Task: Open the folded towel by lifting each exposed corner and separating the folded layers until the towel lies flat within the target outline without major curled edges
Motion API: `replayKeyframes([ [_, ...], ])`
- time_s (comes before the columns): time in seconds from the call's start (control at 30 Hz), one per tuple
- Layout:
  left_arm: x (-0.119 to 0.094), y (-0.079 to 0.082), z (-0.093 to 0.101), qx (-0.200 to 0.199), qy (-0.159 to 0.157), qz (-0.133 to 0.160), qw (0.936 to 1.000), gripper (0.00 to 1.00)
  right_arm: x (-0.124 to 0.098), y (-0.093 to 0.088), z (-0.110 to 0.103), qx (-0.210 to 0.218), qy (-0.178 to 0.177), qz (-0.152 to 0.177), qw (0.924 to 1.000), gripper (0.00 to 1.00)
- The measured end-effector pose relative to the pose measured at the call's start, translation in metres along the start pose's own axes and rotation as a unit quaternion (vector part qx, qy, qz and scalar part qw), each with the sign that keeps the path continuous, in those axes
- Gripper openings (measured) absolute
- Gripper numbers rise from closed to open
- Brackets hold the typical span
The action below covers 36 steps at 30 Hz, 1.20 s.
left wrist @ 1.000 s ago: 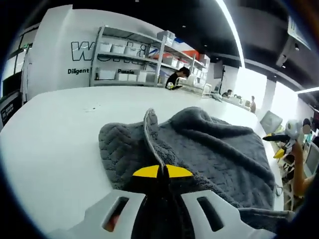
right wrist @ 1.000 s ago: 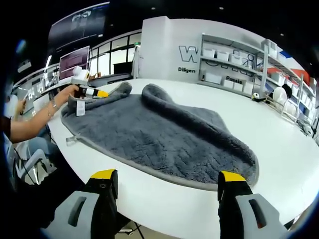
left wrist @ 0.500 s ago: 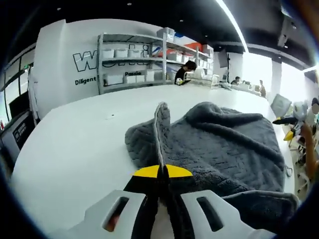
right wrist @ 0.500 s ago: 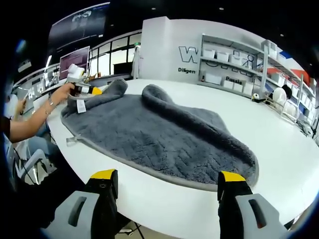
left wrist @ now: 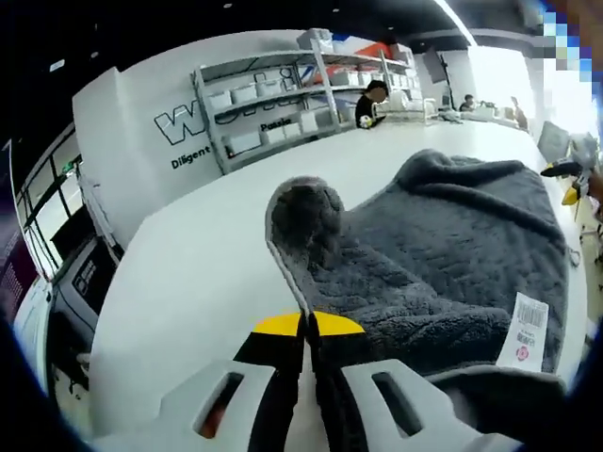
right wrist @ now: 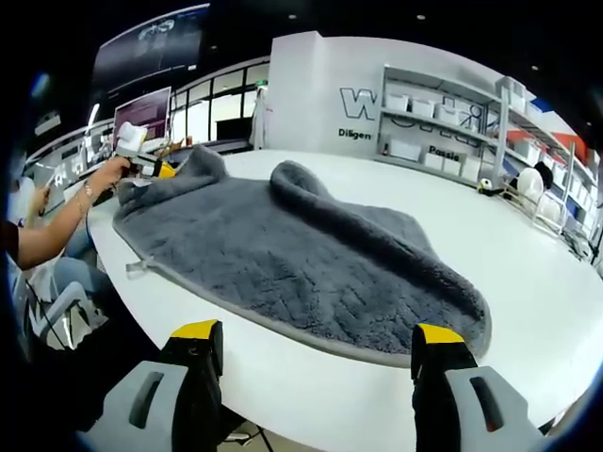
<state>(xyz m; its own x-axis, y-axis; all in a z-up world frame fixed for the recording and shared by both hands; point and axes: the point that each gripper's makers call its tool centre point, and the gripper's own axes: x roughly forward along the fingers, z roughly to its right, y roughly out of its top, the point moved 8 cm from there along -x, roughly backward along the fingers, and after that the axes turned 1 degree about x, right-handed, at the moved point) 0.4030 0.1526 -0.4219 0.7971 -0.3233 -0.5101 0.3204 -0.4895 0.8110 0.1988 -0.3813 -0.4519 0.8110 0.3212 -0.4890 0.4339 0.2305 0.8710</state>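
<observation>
in the left gripper view the left gripper (left wrist: 307,325) sits at bottom centre with its yellow-tipped jaws pressed together on the grey edge of the towel (left wrist: 443,254). from the pinch the trimmed hem climbs toward mid-frame as a raised, curled flap, and the rest of the towel spreads to the right over the white table (left wrist: 179,282). a white care label (left wrist: 523,331) lies on the cloth at lower right.

in the right gripper view the right gripper (right wrist: 320,341) stands wide apart at the bottom edge, holding nothing, just short of the towel's near hem. the towel (right wrist: 292,254) fills the middle of the frame, with a rolled ridge running from upper centre toward the right.

to do this step well, i judge the pinched corner should be drawn outward and low so the layer peels rather than drags the whole cloth; the free claw could pin the near hem.

no target outline can be made out on the table. how many layers remain folded under the ridge is hidden. at the upper left of the right gripper view, the far claw in the person's hand (right wrist: 99,179) is too small to read.
</observation>
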Motion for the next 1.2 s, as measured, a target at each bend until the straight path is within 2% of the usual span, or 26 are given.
replayKeyframes([
  [0.23,-0.009,-0.021,-0.025,0.047,0.052,-0.058,0.9959,0.02,0.001,0.003,-0.002,-0.005,0.000,0.000,1.0000,0.83],
  [0.37,-0.009,-0.034,-0.034,0.053,0.060,-0.081,0.9935,0.02,0.002,0.005,-0.003,-0.007,0.001,-0.001,1.0000,0.83],
  [0.5,-0.008,-0.046,-0.043,0.073,0.079,-0.112,0.9879,0.03,0.003,0.005,-0.003,-0.008,0.002,-0.003,1.0000,0.83],
  [0.67,-0.005,-0.054,-0.050,0.077,0.088,-0.125,0.9853,0.03,0.003,0.006,-0.003,-0.009,0.001,-0.004,1.0000,0.83],
  [0.87,-0.005,-0.054,-0.053,0.070,0.091,-0.119,0.9862,0.05,0.003,0.006,-0.002,-0.009,0.001,-0.004,0.9999,0.83],
  [0.97,-0.011,-0.053,-0.055,0.057,0.097,-0.101,0.9885,0.17,0.003,0.006,-0.002,-0.008,0.002,-0.003,1.0000,0.83],
  [1.03,-0.016,-0.052,-0.055,0.044,0.095,-0.087,0.9907,0.30,0.003,0.006,-0.002,-0.008,0.002,-0.004,1.0000,0.83],
  [1.13,-0.029,-0.051,-0.051,0.016,0.080,-0.060,0.9948,0.41,0.003,0.006,-0.001,-0.007,0.001,-0.003,1.0000,0.83],
  [1.2,-0.040,-0.050,-0.046,-0.012,0.060,-0.040,0.9973,0.43,0.003,0.006,-0.001,-0.007,0.001,-0.003,1.0000,0.83],
])
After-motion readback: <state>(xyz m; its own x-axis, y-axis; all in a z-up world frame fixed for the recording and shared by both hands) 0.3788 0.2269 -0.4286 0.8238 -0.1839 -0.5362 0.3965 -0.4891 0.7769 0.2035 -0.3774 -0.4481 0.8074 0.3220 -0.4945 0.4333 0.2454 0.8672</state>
